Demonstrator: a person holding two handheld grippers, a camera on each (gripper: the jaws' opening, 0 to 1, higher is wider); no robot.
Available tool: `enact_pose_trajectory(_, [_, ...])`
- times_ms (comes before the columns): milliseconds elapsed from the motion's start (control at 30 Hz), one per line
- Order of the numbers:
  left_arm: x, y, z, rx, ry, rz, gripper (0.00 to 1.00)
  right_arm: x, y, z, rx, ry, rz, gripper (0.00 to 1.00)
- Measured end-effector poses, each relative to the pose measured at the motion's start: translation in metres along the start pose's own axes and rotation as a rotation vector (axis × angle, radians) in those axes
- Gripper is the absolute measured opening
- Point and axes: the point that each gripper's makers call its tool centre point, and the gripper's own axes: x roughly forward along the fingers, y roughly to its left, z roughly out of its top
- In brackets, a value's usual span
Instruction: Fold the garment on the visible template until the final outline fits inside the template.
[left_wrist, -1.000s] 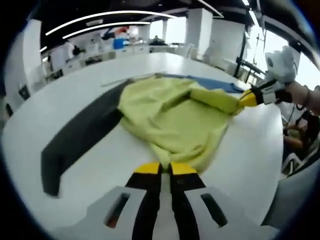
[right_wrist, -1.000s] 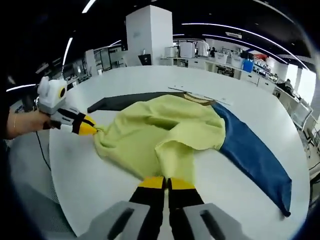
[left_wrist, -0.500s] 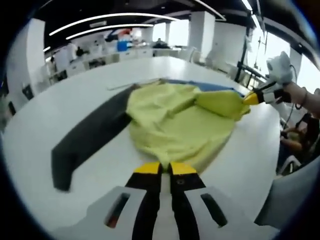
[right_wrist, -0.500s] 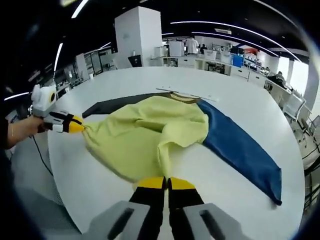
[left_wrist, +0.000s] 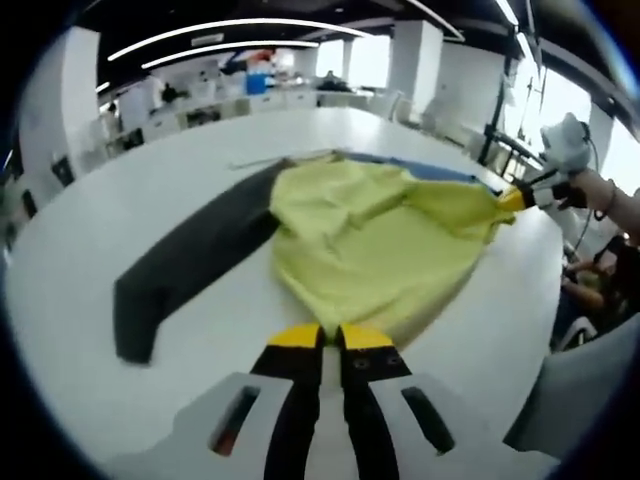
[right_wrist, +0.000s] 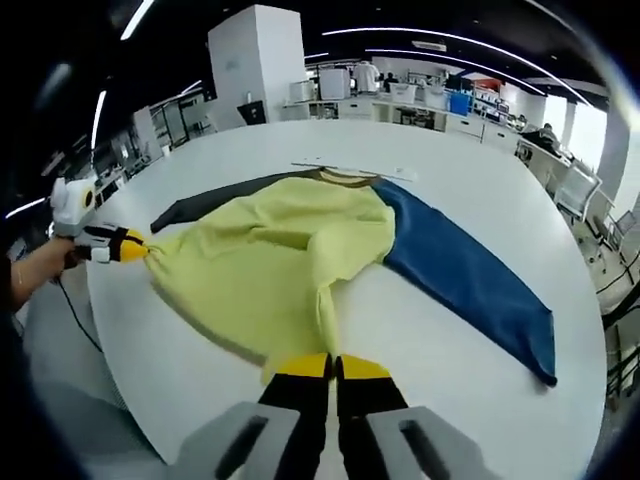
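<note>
Garment (right_wrist: 270, 260) is held spread on the white table (right_wrist: 430, 180) (yellow hem nearest), pinched by both closed grippers (left_wrist: 330, 335) (right_wrist: 330, 365), apparently being flattened before folding.

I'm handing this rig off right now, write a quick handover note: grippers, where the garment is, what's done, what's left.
Left gripper: shut on the yellow hem of the garment, at the table's near edge.
Right gripper: shut on the same hem, further along; the yellow body is stretched between the two.
Garment: lies on the white table, collar at the far side, dark sleeve spread to one side, blue sleeve to the other.
Done: hem gripped at two points and raised.
Left: all the folding; sleeves are not yet folded in. I cannot make out the template.
</note>
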Motion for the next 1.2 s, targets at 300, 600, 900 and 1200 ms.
enact_pose_trajectory(300, [-0.005, 0.005, -0.009, -0.047, 0.035, -0.006, 0.03, 0.001, -0.009, -0.023, 0.008, 0.057, 0.008, 0.0])
enact_pose_trajectory(600, [0.005, 0.007, -0.017, -0.063, 0.057, -0.009, 0.03, 0.014, -0.018, -0.042, 0.035, 0.088, -0.002, 0.0])
enact_pose_trajectory(900, [0.015, 0.012, -0.01, -0.068, 0.033, -0.004, 0.03, 0.026, -0.023, -0.048, 0.035, 0.098, -0.035, 0.0])
enact_pose_trajectory(1200, [0.034, 0.012, 0.007, -0.046, 0.007, -0.005, 0.03, 0.03, -0.027, -0.046, 0.014, 0.094, -0.071, 0.0])
